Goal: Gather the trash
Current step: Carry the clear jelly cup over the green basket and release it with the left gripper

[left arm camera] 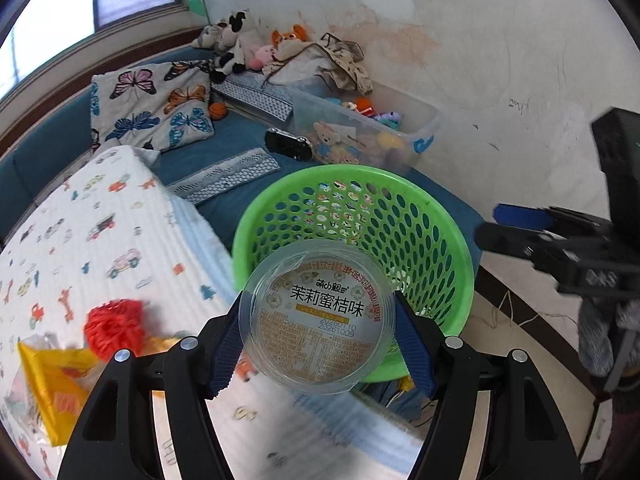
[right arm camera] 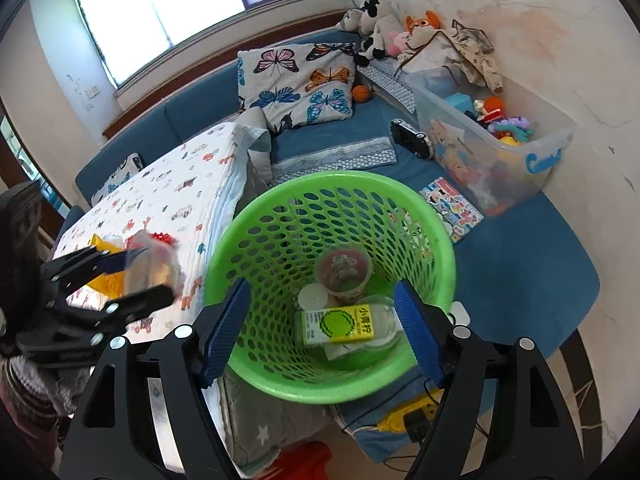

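Nearest, clamped between the blue pads of the left tool (left arm camera: 318, 344): a clear plastic cup (left arm camera: 318, 322) with an orange printed lid, held just in front of the near rim of the green basket (left arm camera: 448, 240). Right tool (right arm camera: 322, 330) released, jaws apart with nothing between the pads, poised above the basket's mouth (right arm camera: 224, 248). Down inside the basket: a yellow-green drink carton (right arm camera: 340, 324), a clear cup with a pink printed lid (right arm camera: 344, 270) and a small white round lid (right arm camera: 314, 296). Left of the basket, on the car-print quilt (left arm camera: 100, 232), a red mesh ball (left arm camera: 114, 326) and a yellow packet (left arm camera: 56, 384). Further back, on the blue bed (right arm camera: 520, 264), a sticker sheet (right arm camera: 454, 206), a clear toy bin (right arm camera: 500, 152), a butterfly pillow (right arm camera: 300, 84) and plush toys (right arm camera: 376, 28) against the wall.
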Tool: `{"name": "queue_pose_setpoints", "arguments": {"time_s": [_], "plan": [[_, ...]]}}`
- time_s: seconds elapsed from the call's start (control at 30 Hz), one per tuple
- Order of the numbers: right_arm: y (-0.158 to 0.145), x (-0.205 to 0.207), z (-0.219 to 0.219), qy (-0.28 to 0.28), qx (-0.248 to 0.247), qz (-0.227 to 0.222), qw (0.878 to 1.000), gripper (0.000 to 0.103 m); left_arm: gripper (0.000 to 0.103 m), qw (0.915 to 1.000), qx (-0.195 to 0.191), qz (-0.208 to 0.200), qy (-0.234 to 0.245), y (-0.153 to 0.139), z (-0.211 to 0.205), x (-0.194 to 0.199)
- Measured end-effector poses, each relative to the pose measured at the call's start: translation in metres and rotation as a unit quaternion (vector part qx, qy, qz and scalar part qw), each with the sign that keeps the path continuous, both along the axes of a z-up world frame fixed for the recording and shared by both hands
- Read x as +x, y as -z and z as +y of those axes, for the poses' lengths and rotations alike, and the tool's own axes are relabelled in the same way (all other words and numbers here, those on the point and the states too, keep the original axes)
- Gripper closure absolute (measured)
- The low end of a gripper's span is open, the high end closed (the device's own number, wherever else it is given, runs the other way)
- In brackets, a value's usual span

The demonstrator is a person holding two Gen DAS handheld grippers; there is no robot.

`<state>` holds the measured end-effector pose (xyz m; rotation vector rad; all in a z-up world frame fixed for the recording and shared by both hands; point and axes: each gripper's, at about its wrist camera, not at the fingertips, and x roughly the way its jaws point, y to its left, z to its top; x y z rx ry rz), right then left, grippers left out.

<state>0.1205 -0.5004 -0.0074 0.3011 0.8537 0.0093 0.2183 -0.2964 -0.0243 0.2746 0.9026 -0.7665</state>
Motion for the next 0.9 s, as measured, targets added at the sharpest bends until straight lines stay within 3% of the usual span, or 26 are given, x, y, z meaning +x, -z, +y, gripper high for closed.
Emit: {"name": "queue_pose_setpoints", "arguments": {"time_s": [0.47,0.57,0.9], "plan": [[0.008,-0.021,-0.005,0.004,0.005,0.001,1.000,0.029,0.035,0.9998,0.010,0.015,0.011,0.013,-0.034,0.003],[0.008,-0.023,-0.005,0.004,0.007,0.000,1.000,0.029,0.024,0.9999,0.002,0.013,0.009,0.010,-0.034,0.003],[0.002,-0.028,0.006,-0.005,0.005,-0.008,1.000,0.028,0.024,1.0000,-0.005,-0.007,0.004,-0.004,-0.012,-0.008]]}}
